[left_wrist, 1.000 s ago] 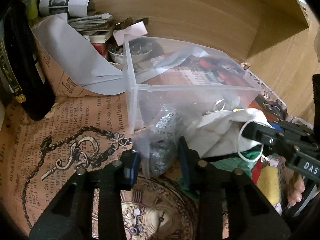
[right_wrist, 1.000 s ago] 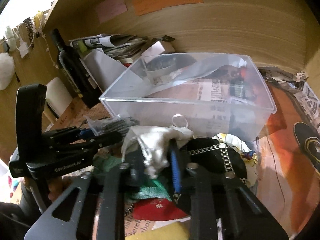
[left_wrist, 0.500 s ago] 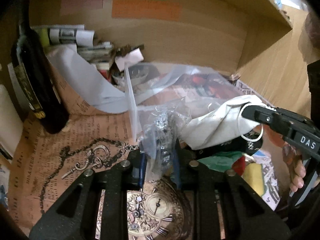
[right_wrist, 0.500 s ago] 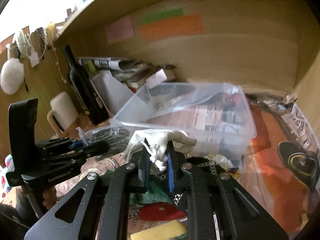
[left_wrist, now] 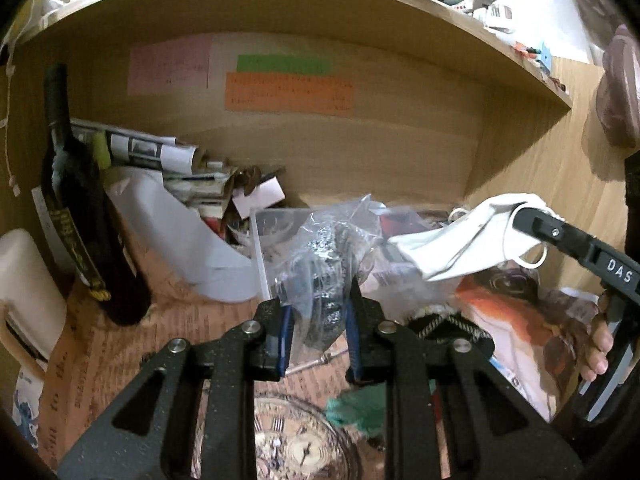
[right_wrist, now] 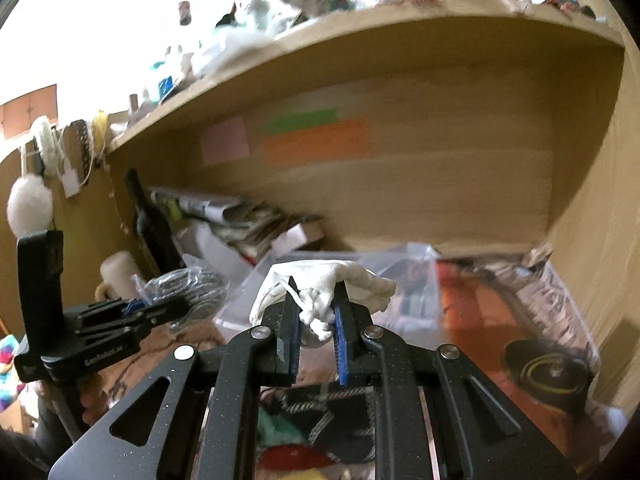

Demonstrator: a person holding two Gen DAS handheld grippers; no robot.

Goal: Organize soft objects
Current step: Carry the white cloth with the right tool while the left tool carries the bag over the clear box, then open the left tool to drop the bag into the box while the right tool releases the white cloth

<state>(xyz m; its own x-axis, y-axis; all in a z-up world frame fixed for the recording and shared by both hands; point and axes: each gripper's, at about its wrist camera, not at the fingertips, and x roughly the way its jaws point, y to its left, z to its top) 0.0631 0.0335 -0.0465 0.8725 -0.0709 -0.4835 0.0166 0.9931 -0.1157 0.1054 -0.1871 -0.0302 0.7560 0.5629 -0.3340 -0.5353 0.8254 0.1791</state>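
Observation:
My left gripper (left_wrist: 318, 300) is shut on a clear plastic bag with a grey knitted item (left_wrist: 324, 264) and holds it raised above the desk. It also shows in the right wrist view (right_wrist: 188, 292). My right gripper (right_wrist: 316, 300) is shut on a white cloth pouch (right_wrist: 320, 280) and holds it up over the clear plastic box (right_wrist: 400, 292). The pouch also shows in the left wrist view (left_wrist: 460, 240), hanging from the right gripper (left_wrist: 520, 216). More soft items lie below: a green cloth (left_wrist: 356, 408) and a black piece with chain trim (left_wrist: 444, 324).
A dark wine bottle (left_wrist: 80, 208) stands at the left beside a white mug (left_wrist: 24, 280). Rolled papers and books (left_wrist: 172, 168) are stacked at the back. The clear box (left_wrist: 272, 224) sits against the wooden back wall. A shelf runs overhead.
Both grippers have risen from the pile, lifting the bagged grey item and the white pouch up to box height. Both cameras now look more level.

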